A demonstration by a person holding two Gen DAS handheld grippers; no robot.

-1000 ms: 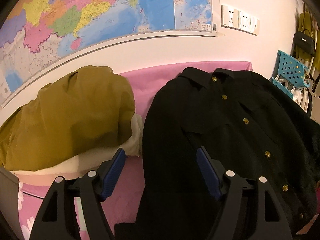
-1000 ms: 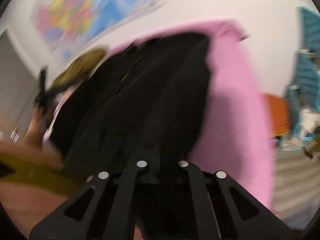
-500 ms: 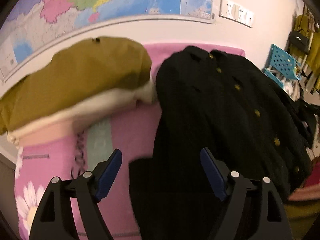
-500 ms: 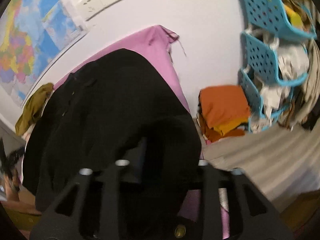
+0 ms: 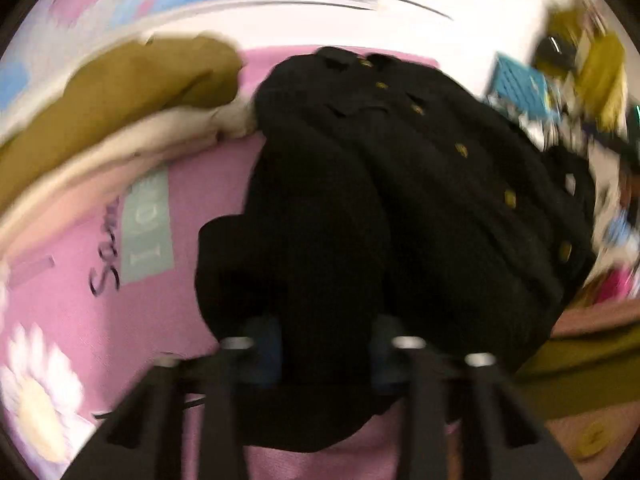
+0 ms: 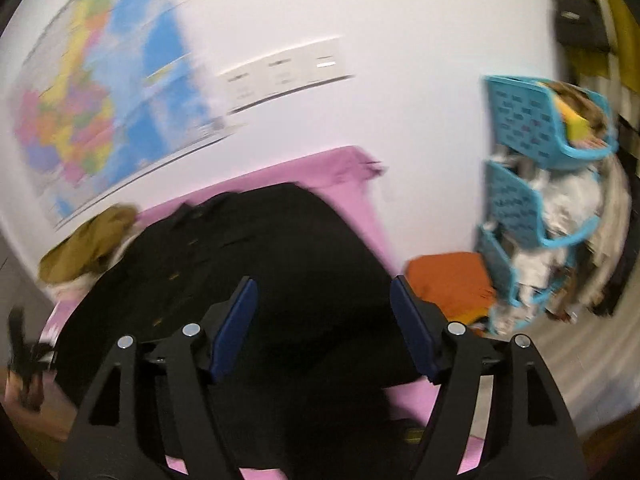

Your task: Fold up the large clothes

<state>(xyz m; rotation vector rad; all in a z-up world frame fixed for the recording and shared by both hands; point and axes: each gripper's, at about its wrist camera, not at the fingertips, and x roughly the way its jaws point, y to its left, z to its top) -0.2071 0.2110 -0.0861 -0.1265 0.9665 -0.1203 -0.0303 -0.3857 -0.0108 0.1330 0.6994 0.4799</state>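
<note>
Coat: long black wool coat with brass buttons (image 5: pixel 420 200) lies on my pink printed bedsheet (image 5: pixel 72 300), beside an olive jacket (image 5: pixel 120 92).
Left gripper (image 5: pixel 324 356): closing, sleeve fold between pads (blurred).
Right gripper (image 6: pixel 324 328): opening, nothing held, over coat.

Black coat (image 5: pixel 400 208), gold buttons (image 5: pixel 510 198); pink sheet (image 5: pixel 72 304), white daisy print (image 5: pixel 36 392); olive garment (image 5: pixel 132 88); turquoise perforated baskets (image 6: pixel 524 120); multicoloured wall map (image 6: pixel 100 112); orange cloth (image 6: pixel 448 280).
</note>
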